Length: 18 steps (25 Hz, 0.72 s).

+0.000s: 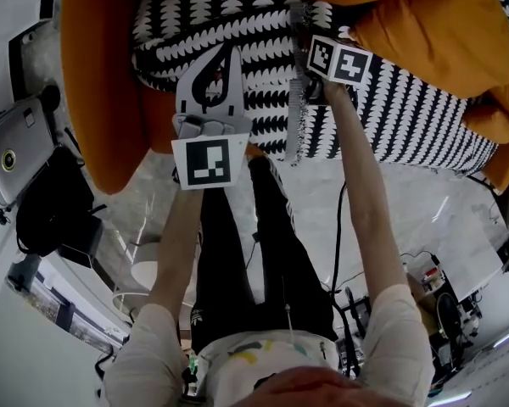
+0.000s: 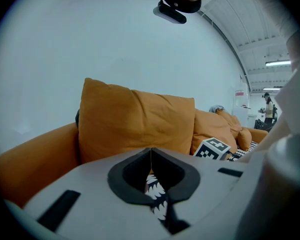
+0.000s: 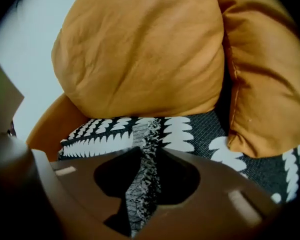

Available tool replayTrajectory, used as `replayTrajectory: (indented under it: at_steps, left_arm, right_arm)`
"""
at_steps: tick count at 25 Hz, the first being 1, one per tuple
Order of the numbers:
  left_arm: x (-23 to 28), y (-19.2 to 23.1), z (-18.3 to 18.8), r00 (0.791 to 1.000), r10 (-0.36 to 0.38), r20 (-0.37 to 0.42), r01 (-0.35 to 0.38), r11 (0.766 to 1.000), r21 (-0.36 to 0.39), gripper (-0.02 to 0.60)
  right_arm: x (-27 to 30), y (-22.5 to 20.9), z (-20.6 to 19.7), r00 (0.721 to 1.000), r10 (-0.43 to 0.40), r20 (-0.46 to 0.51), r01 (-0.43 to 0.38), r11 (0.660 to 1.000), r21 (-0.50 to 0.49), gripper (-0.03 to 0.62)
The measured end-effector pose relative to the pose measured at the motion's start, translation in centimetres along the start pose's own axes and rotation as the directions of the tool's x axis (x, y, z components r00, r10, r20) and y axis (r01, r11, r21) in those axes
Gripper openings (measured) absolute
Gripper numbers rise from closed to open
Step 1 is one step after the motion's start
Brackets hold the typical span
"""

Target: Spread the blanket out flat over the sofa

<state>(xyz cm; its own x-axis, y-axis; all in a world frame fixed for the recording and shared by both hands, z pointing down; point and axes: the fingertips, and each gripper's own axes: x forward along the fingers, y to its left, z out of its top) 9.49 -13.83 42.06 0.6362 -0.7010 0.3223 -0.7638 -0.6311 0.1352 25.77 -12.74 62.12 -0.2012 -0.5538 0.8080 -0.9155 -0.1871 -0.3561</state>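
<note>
A black-and-white leaf-patterned blanket (image 1: pixel 237 24) lies across the seat of the orange sofa (image 1: pixel 93 75). My left gripper (image 1: pixel 223 53) reaches over the seat's front near the sofa arm and is shut on a pinch of blanket (image 2: pixel 157 196) that shows between its jaws (image 2: pixel 151 154). My right gripper (image 1: pixel 304 81) points steeply down at the seat, its jaws (image 3: pixel 149 151) closed around a raised, fringed edge of the blanket (image 3: pixel 190 134). That edge hangs over the seat front (image 1: pixel 297 134). Orange back cushions (image 3: pixel 140 49) stand behind the blanket.
More orange cushions (image 2: pixel 135 124) line the sofa back, and one (image 1: pixel 433 32) lies on the blanket at the right. The person's legs (image 1: pixel 237 253) stand against the seat front. A grey device (image 1: pixel 13 147) and a black bag (image 1: pixel 55 206) sit on the floor at the left.
</note>
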Motion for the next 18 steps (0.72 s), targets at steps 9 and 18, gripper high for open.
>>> replayTrajectory:
  at_steps: [9,18]
  left_arm:
    - [-1.4,-0.5,1.1,0.999,0.035,0.007,-0.035,0.999,0.015,0.015]
    - [-3.7,-0.1,2.1,0.995,0.084,0.051,-0.086,0.996,0.026,0.015]
  right_arm:
    - [-3.1,-0.3,1.3,0.999,0.006,0.038,-0.005,1.000,-0.023,0.018]
    - [-6.9,2.8,2.1,0.987,0.075,0.138,-0.057,0.989,-0.133,0.017]
